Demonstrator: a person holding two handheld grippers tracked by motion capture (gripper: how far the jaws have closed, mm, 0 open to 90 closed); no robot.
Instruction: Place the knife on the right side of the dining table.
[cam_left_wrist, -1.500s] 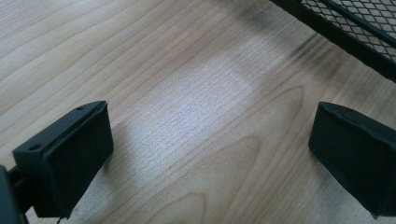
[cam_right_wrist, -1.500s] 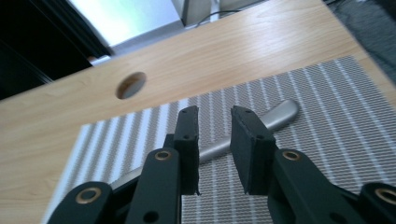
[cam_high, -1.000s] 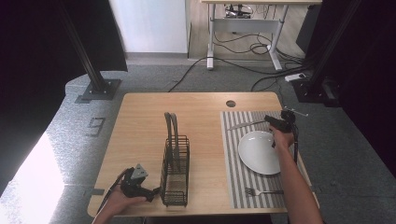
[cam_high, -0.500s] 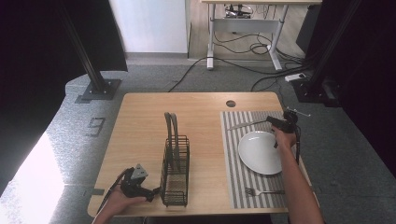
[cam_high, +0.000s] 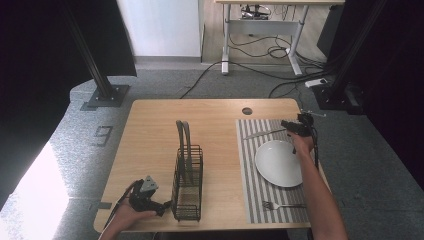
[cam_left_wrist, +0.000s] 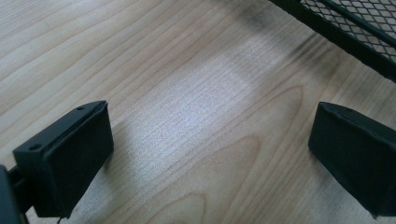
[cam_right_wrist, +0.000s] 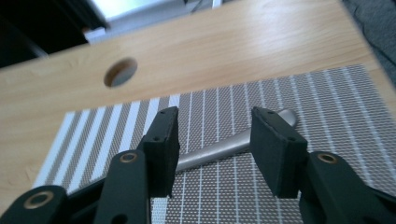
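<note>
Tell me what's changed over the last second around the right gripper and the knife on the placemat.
The right gripper has just been opening its fingers; the knife lies flat on the striped placemat, its handle between them with gaps on both sides, so it looks released. The hand barely shifted. The left gripper, wire rack, plate and fork stayed put.

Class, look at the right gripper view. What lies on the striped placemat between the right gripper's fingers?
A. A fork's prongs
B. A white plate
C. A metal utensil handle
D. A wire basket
C: in the right gripper view, a grey metal utensil handle lies flat on the striped placemat, running between the spread fingers of the right gripper, which do not press on it.
</note>
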